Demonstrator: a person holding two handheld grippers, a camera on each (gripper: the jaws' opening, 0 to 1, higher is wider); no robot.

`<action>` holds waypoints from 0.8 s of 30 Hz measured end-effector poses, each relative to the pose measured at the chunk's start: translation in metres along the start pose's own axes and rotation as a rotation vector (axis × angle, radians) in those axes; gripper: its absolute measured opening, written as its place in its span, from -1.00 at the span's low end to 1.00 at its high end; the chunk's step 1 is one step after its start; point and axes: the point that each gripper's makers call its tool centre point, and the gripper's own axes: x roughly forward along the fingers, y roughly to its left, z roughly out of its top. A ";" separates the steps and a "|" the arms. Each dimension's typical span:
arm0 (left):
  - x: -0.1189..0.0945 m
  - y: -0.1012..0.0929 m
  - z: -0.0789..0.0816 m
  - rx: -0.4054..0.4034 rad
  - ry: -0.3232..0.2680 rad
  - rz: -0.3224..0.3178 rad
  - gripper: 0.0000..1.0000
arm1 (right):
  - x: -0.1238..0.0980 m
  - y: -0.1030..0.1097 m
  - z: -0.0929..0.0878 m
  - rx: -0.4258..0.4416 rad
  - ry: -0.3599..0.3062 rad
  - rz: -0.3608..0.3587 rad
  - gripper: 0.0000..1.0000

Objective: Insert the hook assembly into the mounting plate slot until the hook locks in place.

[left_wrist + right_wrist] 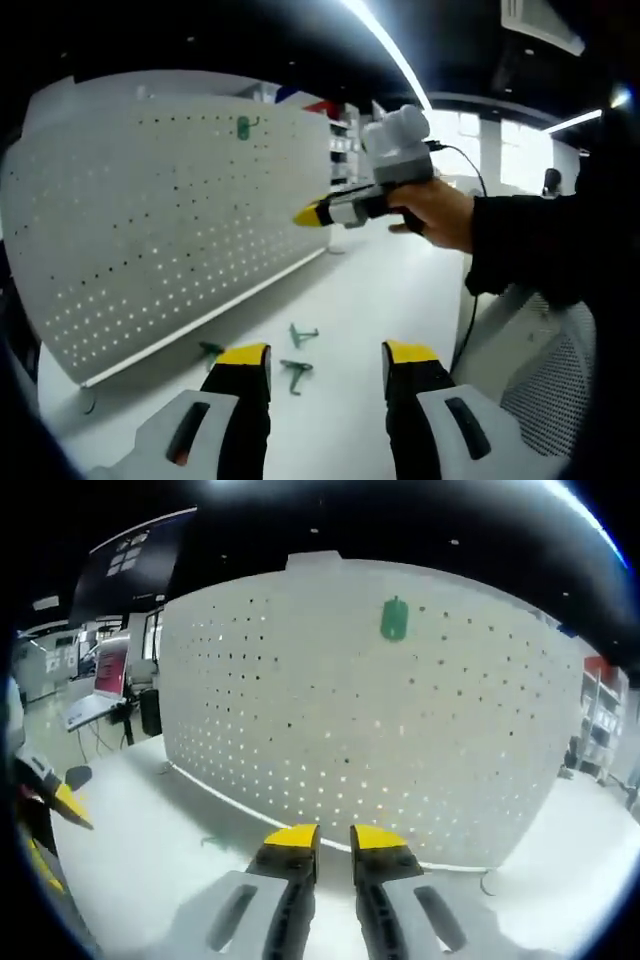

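Looking along my left gripper [327, 360], jaws stand wide apart with nothing between them, yellow tips up over the white table [370, 300]. Three green hooks [296, 372] lie loose on the table just ahead of the tips: one by the left tip close to the foot of the pegboard [150, 210], one between the tips, one a bit farther out. The pegboard stands upright along the table's left side, white with rows of holes, and one green hook [243, 126] is already hung near its top edge. My right gripper [308, 214] shows across the table in a hand [440, 212], yellow tips pointing at the board, off the surface and well apart from the loose hooks; a dark sleeve follows it and a cable runs back from it. In the right gripper view, the right gripper [334, 838] has its jaws nearly closed, only a narrow gap between them, holding nothing. It faces the pegboard [400, 730] straight on, and the hung hook [394, 619] sits high on the board, upper middle, far above the tips. The left gripper's yellow tip [70, 805] peeks in at the left edge. No bins or trays on the table; the hooks rest on bare tabletop. Shelves [345, 140] and ceiling lights are behind.
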 end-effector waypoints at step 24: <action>-0.003 0.006 -0.003 0.019 0.015 0.031 -0.10 | -0.002 0.121 -0.104 -0.085 0.396 0.444 -0.82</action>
